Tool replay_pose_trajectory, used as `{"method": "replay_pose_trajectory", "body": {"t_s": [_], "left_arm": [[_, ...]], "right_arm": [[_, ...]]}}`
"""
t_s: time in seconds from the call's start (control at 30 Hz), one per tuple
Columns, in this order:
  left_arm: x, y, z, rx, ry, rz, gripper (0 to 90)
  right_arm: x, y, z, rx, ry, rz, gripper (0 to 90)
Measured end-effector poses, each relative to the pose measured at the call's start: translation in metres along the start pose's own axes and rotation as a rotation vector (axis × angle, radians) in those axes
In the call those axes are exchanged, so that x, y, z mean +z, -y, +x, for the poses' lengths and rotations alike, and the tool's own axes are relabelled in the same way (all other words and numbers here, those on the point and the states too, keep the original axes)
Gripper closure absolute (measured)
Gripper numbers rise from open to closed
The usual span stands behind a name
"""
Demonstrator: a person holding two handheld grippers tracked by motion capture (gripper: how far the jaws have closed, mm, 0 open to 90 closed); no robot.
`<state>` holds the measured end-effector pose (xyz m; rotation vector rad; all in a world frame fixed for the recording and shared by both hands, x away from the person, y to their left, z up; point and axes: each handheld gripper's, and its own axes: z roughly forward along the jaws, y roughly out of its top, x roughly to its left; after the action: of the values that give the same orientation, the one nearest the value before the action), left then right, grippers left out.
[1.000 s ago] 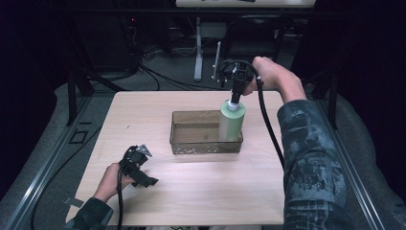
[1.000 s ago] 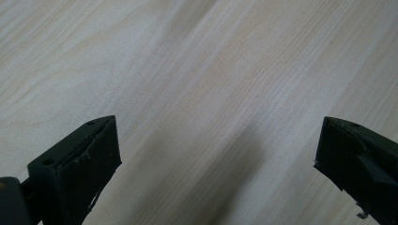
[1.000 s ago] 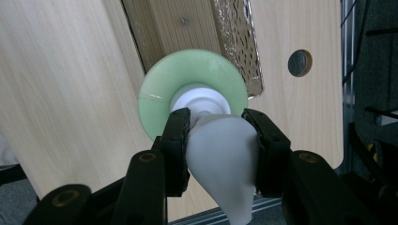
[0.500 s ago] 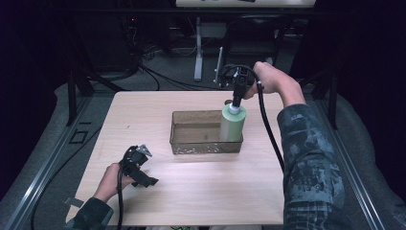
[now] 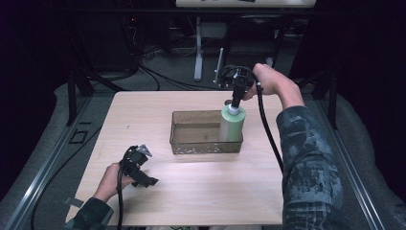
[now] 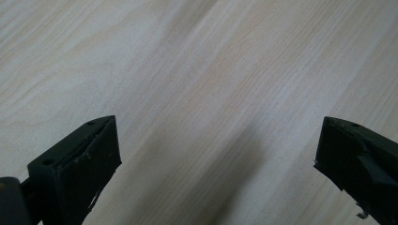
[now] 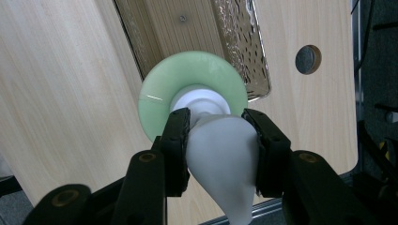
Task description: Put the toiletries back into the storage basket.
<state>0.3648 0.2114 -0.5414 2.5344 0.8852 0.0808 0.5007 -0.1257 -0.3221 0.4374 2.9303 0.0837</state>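
Dark floor and cables were seen around the pale wooden table (image 5: 191, 191). A green bottle (image 5: 232, 125) was held upright by its white top in the right gripper (image 7: 217, 136), whose jaws were clamped on it, at the right end of the clear bin (image 5: 191, 139). The left gripper (image 6: 218, 154) was held low over bare wood near the table's front left, jaws wide apart with nothing between them.

The left gripper (image 6: 218, 161) looks down on a light wooden table (image 6: 197, 70). Its two black jaws stand wide apart, one at 8 o'clock and one at 4 o'clock, with nothing between them. A soft dark shadow runs over the wood grain from 6 o'clock toward the centre.
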Motion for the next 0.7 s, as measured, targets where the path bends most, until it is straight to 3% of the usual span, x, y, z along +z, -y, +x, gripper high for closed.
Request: {"method": "replay_pose_trajectory", "body": {"t_s": [0.6, 0.7], "left_arm": [[0.0006, -0.0004, -0.0007, 0.005, 0.001, 0.003, 0.1], [0.0007, -0.0003, -0.0006, 0.003, 0.001, 0.002, 0.1]], "right_arm": [[0.0014, 0.0041, -0.0019, 0.033, 0.000, -0.060, 61.9], [0.0014, 0.0062, -0.0030, 0.056, 0.000, -0.072, 55.2]]}}
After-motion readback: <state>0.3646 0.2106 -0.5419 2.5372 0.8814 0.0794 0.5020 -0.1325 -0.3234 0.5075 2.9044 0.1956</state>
